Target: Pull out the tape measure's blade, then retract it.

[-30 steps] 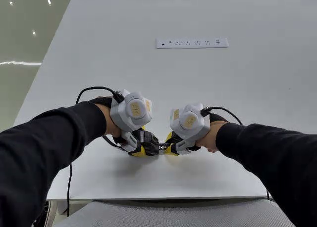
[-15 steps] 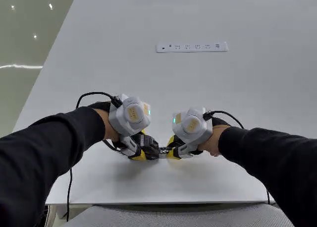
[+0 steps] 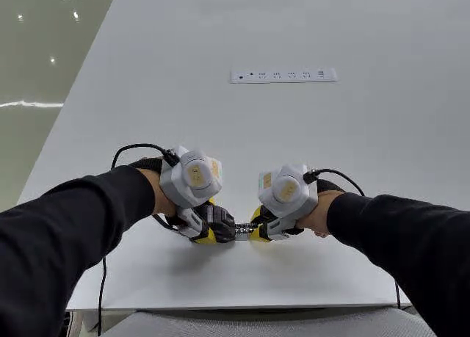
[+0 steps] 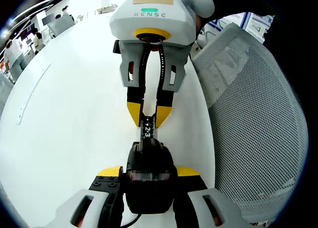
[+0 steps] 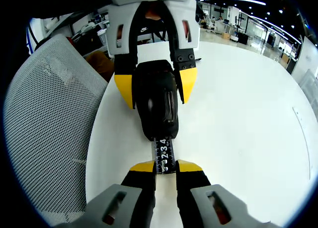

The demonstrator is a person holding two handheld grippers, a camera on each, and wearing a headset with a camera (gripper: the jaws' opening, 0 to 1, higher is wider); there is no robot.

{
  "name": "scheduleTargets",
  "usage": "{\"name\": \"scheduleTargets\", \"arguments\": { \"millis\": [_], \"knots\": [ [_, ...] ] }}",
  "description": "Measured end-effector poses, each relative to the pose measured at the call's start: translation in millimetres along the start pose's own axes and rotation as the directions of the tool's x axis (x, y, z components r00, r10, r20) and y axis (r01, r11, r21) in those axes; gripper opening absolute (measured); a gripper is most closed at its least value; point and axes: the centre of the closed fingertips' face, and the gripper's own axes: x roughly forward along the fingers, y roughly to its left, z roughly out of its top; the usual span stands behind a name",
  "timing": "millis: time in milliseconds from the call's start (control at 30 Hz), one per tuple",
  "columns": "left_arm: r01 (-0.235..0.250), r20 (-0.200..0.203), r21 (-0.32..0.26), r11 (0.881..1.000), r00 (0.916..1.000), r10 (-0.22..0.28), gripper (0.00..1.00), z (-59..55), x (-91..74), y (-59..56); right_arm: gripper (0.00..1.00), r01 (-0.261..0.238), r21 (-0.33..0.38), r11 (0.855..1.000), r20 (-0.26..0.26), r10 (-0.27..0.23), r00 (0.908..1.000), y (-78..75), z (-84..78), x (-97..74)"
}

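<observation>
Tape measure (image 5: 158, 99) body sits clamped in our left gripper (image 4: 149, 172) near the table's (image 3: 294, 131) front edge; our right gripper (image 5: 165, 168) pinches the blade (image 5: 164, 154), seemingly drawn out only slightly.

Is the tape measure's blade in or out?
Out a little: a short numbered blade runs from the case to the right gripper.

Bottom centre, right gripper view: we cannot see the blade (image 5: 164, 156) tip, buried inside the right gripper (image 5: 165, 167). Head view: blade numerals too small to read.
</observation>
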Motion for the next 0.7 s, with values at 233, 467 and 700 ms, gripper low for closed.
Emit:
{"name": "scheduleTargets", "arguments": {
  "millis": [233,467,700],
  "knots": [
    [-0.001,0.003,0.004,1.0,1.0,0.001,0.34,0.4,-0.3,-0.9,0.1,0.004,0.003,1.0,-0.008,-0.004,1.0,-1.1,-3.9,-2.3],
    [-0.002,0.002,0.001,1.0,1.0,0.002,0.34,0.4,-0.2,-0.5,0.1,0.006,-0.002,1.0,-0.01,-0.006,0.9999,-1.9,-5.1,-2.9],
    [-0.007,0.001,-0.001,1.0,1.0,0.007,0.34,0.2,-0.4,-0.5,0.1,0.007,0.003,1.0,-0.012,-0.007,0.9999,-3.1,-7.0,-4.6]
  ]
}}
